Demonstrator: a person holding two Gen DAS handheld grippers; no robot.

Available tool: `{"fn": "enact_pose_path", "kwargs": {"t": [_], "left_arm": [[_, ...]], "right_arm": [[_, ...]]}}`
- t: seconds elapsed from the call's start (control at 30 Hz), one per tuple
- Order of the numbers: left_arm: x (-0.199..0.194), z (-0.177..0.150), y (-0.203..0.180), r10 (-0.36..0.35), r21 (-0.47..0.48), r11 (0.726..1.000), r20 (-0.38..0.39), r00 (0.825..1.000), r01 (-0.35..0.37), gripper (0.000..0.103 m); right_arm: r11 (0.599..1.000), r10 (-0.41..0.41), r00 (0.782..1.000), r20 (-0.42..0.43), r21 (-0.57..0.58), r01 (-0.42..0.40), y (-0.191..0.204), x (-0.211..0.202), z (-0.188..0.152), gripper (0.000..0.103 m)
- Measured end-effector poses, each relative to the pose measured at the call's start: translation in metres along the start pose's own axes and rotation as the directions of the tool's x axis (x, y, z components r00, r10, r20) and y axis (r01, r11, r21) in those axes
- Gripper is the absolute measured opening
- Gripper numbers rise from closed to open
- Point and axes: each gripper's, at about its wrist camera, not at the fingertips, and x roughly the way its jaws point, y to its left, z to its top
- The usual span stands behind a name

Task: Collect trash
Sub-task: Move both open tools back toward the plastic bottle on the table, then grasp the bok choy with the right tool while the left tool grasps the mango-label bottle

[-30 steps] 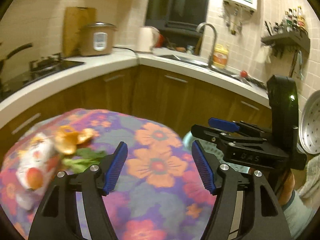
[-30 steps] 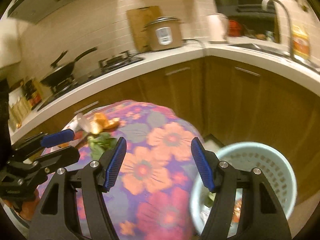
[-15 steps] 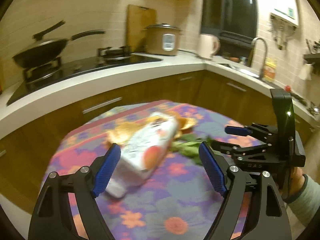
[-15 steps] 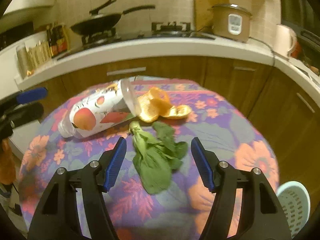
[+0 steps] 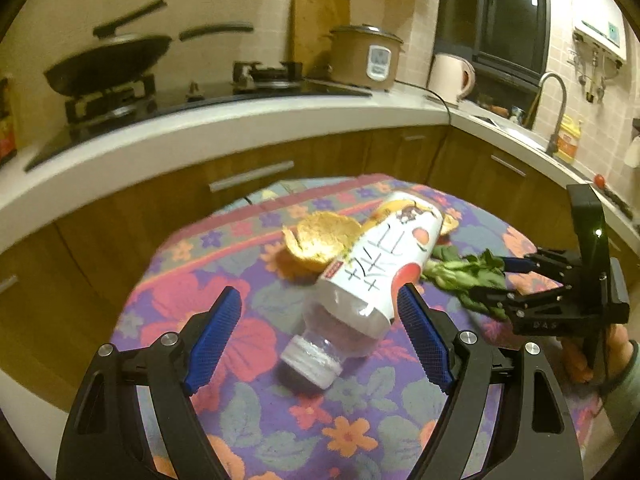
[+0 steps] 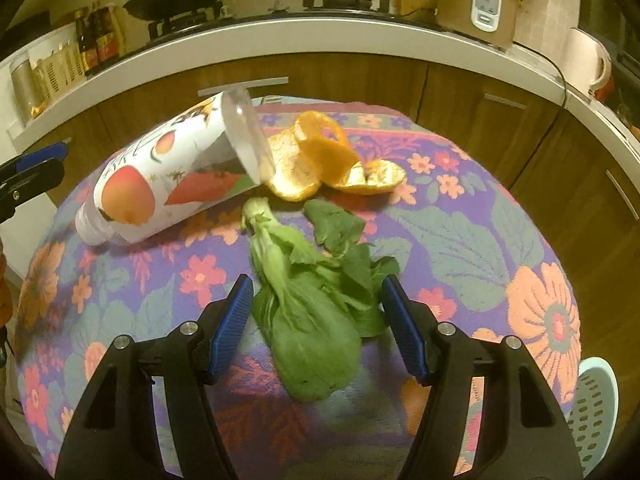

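Trash lies mid-table on the flowered cloth (image 6: 460, 240): a bottle (image 5: 384, 272) on its side, orange peel (image 6: 320, 160) beyond it, a leafy green (image 6: 312, 312) nearer. Left tongs (image 5: 320, 336) stand open around the bottle's neck; right tongs (image 6: 316, 320) are closing around the green, likely to bin both in the basket (image 6: 596, 412) at right.

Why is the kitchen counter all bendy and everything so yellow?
Both wrist views use fisheye lenses, so the straight counter curves; warm indoor light tints everything yellow. Left wrist view: the pan looks smeared by motion blur. Right wrist view: sharper, with the greens crisp.
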Motion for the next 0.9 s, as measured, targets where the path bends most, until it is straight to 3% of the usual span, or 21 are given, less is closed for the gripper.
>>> {"fn": "enact_pose_path", "kwargs": {"t": [0.03, 0.1, 0.3, 0.53, 0.63, 0.73, 0.8, 0.87, 0.9], "left_arm": [[0.002, -0.001, 0.001, -0.004, -0.002, 1.000, -0.007, 1.000, 0.004, 0.079], [0.010, -0.001, 0.004, -0.046, -0.005, 0.999, -0.040, 0.998, 0.046, 0.079], [0.032, -0.002, -0.007, -0.068, 0.029, 0.997, -0.109, 0.992, 0.072, 0.079], [0.047, -0.004, -0.033, 0.018, 0.114, 0.994, -0.129, 0.991, -0.003, 0.079], [0.051, -0.003, -0.037, 0.025, 0.110, 0.994, -0.131, 0.991, -0.011, 0.077], [0.053, -0.004, -0.044, 0.077, 0.131, 0.990, -0.127, 0.989, -0.061, 0.075], [0.052, -0.005, -0.047, 0.093, 0.140, 0.987, -0.123, 0.988, -0.075, 0.074], [0.051, -0.006, -0.050, 0.111, 0.144, 0.985, -0.121, 0.986, -0.094, 0.072], [0.050, -0.006, -0.050, 0.116, 0.138, 0.985, -0.120, 0.986, -0.099, 0.072]], "right_arm": [[1.000, 0.000, 1.000, -0.012, -0.002, 0.000, 0.000, 0.001, -0.001, 0.039], [1.000, 0.002, 1.000, -0.011, -0.001, -0.002, 0.001, 0.000, -0.002, 0.035], [0.999, 0.048, 0.999, 0.003, 0.022, -0.048, 0.000, -0.015, -0.012, 0.015], [0.977, 0.183, 0.983, -0.022, 0.114, -0.179, -0.009, -0.031, -0.028, 0.004], [0.955, 0.273, 0.962, -0.028, 0.125, -0.268, -0.008, -0.037, -0.033, 0.004], [0.981, 0.187, 0.982, 0.010, 0.045, -0.187, 0.001, -0.050, -0.036, 0.005], [0.985, 0.170, 0.985, 0.036, 0.029, -0.171, 0.001, -0.055, -0.036, 0.008], [0.986, 0.158, 0.986, 0.047, 0.040, -0.159, -0.005, -0.055, -0.032, 0.022], [0.986, 0.154, 0.987, 0.053, 0.050, -0.157, -0.009, -0.054, -0.029, 0.042]]}}
